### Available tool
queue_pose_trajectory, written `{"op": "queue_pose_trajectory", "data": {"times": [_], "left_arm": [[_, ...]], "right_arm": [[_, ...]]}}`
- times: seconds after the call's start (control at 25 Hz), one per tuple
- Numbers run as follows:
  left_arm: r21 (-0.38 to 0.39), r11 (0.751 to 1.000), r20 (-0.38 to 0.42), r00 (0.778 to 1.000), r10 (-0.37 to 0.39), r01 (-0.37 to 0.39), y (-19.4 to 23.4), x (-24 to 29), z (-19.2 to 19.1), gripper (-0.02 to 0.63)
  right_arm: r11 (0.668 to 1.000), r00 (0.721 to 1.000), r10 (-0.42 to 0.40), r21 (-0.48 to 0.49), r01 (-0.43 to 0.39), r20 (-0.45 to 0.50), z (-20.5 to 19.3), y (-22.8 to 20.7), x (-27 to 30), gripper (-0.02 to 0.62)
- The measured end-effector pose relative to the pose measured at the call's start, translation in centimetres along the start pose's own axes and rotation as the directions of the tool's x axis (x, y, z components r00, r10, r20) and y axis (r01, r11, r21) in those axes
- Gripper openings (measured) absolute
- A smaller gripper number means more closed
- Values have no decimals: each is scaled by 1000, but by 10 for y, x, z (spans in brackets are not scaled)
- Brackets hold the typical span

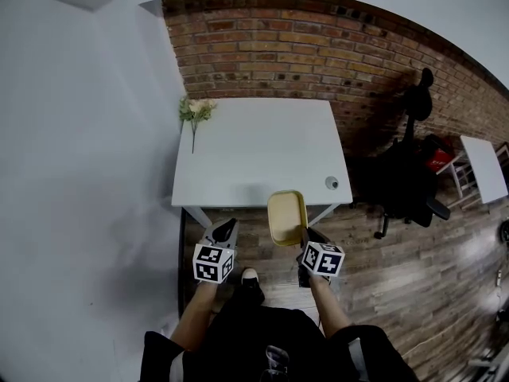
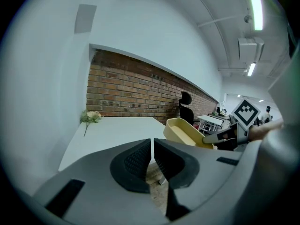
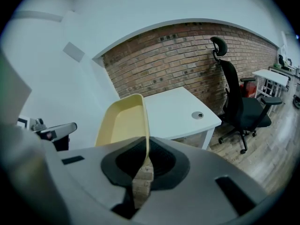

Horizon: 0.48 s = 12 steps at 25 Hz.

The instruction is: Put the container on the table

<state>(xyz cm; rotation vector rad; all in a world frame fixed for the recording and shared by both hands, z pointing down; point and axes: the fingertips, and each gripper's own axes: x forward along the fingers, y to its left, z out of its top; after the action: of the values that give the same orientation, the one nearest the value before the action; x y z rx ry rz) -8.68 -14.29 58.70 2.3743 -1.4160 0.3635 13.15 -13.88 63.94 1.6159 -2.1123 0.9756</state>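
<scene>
White table (image 1: 262, 146) against brick wall (image 1: 318, 46). Right gripper (image 3: 143, 165) clamped on yellow container (image 1: 286, 217) rim, held at table's near edge. Left gripper (image 2: 152, 156) jaws nearly touching, nothing between them.

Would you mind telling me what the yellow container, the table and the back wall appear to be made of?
The container looks like matte pale-yellow plastic, judging by its thin moulded wall and rounded corners. The table has a smooth, even white top, probably laminate or painted board; the look leaves that open. The wall is bare red brick with visible mortar lines.
</scene>
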Motion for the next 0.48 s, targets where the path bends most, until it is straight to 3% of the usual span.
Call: {"op": "queue_pose_trajectory", "data": {"times": [0.48], "left_arm": [[8, 1000, 3, 1000, -22, 22, 59, 43, 28, 28]], "right_arm": [[1000, 1000, -23, 6, 23, 9, 39, 18, 55, 35]]}}
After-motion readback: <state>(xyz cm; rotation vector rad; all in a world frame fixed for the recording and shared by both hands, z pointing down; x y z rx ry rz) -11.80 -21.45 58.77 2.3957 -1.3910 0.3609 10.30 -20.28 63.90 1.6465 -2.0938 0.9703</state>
